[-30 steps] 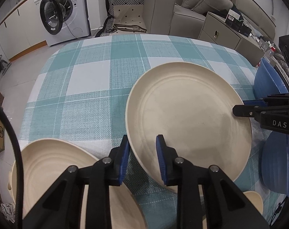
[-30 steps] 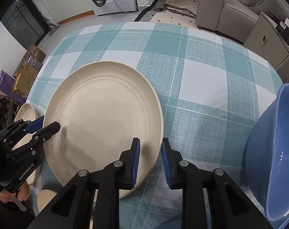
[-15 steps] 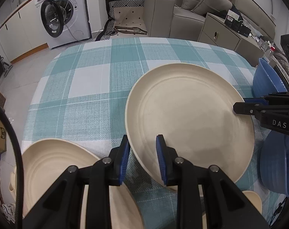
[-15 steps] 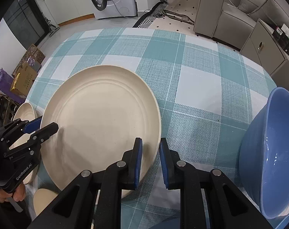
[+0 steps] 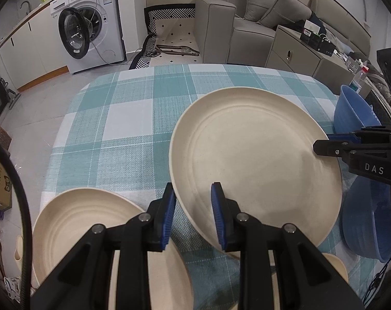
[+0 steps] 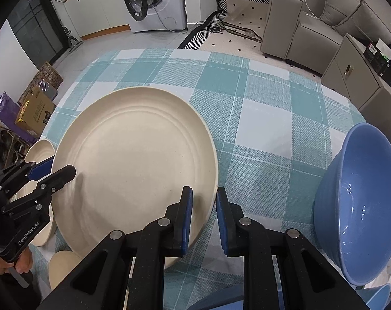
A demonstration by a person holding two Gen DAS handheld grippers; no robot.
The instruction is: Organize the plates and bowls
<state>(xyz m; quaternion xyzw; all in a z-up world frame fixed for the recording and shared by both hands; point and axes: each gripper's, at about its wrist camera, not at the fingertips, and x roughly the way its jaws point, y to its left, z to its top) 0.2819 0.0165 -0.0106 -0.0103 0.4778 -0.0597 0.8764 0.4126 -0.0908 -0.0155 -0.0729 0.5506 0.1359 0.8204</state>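
A large cream plate (image 5: 257, 160) is held above the checked tablecloth by both grippers. My left gripper (image 5: 192, 214) is shut on its left rim, and it shows in the right wrist view (image 6: 53, 171). My right gripper (image 6: 204, 217) is shut on the opposite rim of the plate (image 6: 136, 168), and it shows in the left wrist view (image 5: 332, 143). A second cream plate (image 5: 92, 227) lies on the table below my left gripper. A blue bowl (image 6: 358, 201) stands at the right.
The table (image 6: 262, 118) has a teal and white checked cloth. A small cream dish (image 6: 62, 263) lies near the front edge. A blue plate (image 5: 363, 222) sits under my right gripper. A washing machine and a grey sofa stand beyond the table.
Both grippers have lifted the large cream plate higher above the table and drawn it back a little. The grip on both rims is unchanged.
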